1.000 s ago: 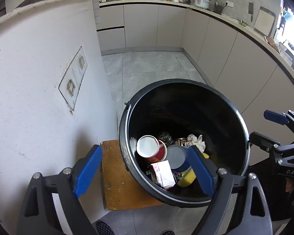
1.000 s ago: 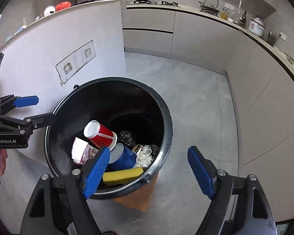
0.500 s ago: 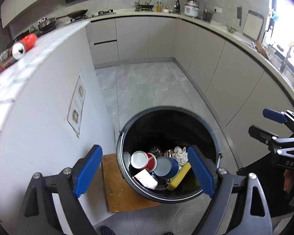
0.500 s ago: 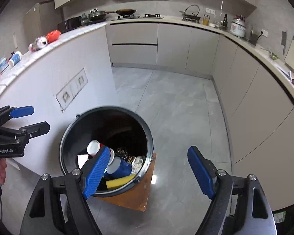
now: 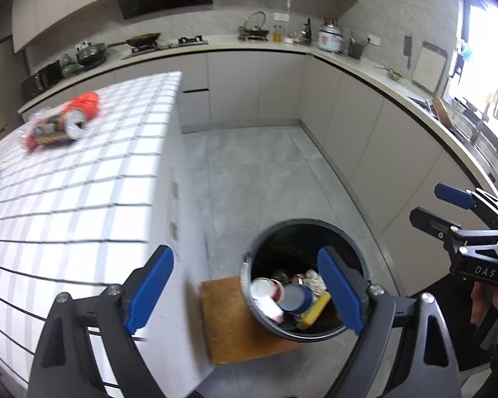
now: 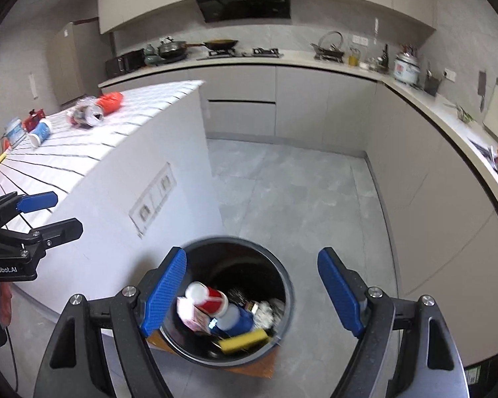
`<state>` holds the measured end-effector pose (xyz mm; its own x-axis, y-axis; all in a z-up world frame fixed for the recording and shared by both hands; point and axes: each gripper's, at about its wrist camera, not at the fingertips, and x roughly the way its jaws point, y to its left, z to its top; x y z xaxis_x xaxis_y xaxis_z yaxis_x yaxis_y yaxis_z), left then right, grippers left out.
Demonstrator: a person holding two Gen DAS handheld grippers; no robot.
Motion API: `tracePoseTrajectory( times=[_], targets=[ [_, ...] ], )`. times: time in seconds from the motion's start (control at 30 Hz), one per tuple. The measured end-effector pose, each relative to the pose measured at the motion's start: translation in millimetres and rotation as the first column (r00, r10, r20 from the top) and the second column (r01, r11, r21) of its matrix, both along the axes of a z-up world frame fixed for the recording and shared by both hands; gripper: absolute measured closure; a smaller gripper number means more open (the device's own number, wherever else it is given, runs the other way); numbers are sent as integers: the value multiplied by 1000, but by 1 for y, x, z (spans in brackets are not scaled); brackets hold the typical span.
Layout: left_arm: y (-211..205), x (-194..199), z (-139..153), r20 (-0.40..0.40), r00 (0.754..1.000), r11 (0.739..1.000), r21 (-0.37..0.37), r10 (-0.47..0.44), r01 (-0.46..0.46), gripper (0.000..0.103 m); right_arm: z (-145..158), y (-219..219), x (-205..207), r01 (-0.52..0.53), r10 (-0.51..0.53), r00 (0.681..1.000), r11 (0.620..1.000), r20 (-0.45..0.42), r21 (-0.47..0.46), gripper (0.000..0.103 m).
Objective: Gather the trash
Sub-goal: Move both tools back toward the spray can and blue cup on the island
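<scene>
Trash bin (image 5: 303, 280) looks smaller than before; both grippers (image 5: 245, 293) (image 6: 252, 293) have risen, fingers spread, empty. Cups, yellow sponge (image 5: 313, 306) fill it. Worktop (image 5: 83, 179), upper left, now shows.

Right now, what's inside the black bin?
The black bin holds a red paper cup, blue cup, yellow sponge, carton and crumpled scraps. Anything beneath them is covered.

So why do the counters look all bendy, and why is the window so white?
Both wrist views use fisheye lenses, so the long counter curves. In the left wrist view daylight blows out the window; the tiled island top is smeared by motion blur.
</scene>
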<state>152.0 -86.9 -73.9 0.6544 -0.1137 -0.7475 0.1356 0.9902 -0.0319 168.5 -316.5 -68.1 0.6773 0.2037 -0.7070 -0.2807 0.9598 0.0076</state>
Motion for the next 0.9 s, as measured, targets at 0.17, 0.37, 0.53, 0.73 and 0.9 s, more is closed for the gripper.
tracePoseTrajectory(
  times=[0.17,0.37,0.53,0.73,0.9],
  targets=[
    [42,0,10,23,998,999,4,50,-50,13,16,49,10,-57,57,998,998,26,8,20],
    [107,0,14,32,993,993,-6,114,-114,13,30,118,21,-125,126,991,992,42,-12,20],
    [180,10,18,25,982,983,-9,186,-186,13,43,184,37,-165,166,985,986,51,-17,20],
    [270,33,10,1,969,969,7,248,-248,13,45,273,66,-196,197,979,980,51,-9,20],
    [327,51,5,-7,964,964,15,265,-265,13,36,344,92,-225,225,974,974,31,-18,20]
  ],
)
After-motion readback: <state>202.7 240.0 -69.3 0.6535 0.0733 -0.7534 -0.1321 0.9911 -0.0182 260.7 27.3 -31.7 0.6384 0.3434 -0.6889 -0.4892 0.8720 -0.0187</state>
